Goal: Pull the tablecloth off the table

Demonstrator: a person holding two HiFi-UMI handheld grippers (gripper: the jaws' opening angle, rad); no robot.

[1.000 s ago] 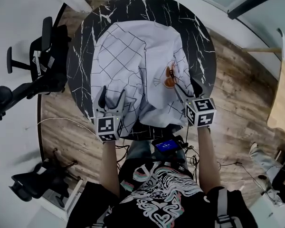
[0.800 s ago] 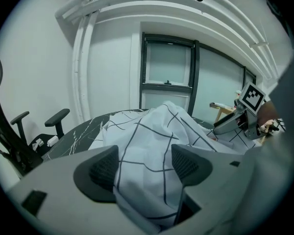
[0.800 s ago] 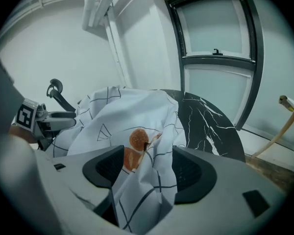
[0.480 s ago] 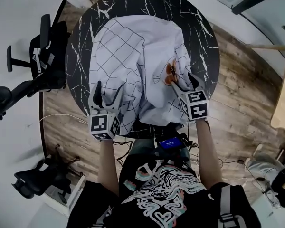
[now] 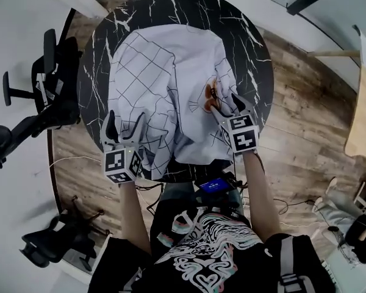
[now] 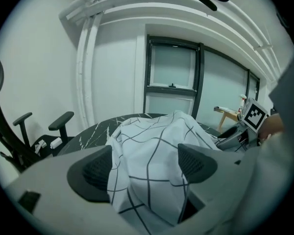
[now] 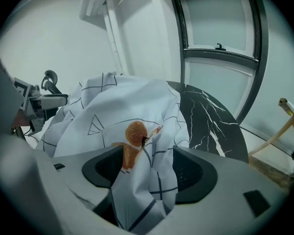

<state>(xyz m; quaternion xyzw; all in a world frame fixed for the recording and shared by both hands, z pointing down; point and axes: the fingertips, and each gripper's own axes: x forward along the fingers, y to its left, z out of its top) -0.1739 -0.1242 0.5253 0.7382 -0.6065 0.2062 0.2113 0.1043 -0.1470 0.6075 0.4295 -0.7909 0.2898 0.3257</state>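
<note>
A white tablecloth (image 5: 158,84) with a black grid and an orange print (image 5: 211,90) lies bunched on the round black marble table (image 5: 189,11). My left gripper (image 5: 126,119) is at the cloth's near left edge. Its jaws have just been opening and stand wide apart around a hump of cloth (image 6: 157,136) without pinching it. My right gripper (image 5: 224,102) sits at the near right, beside the orange print (image 7: 135,131). Its jaws have also just been opening, and a loose fold of cloth (image 7: 137,190) hangs between the pads.
Black office chairs stand to the left (image 5: 49,84) and lower left (image 5: 49,243) of the table. At the right edge is a wooden table (image 5: 363,121). A lit device (image 5: 213,185) hangs at the person's waist, and cables trail over the wooden floor.
The left gripper's jaws have spread wider and it has drifted left along the table's near edge. The right gripper has sunk lower onto the cloth by the orange print.
</note>
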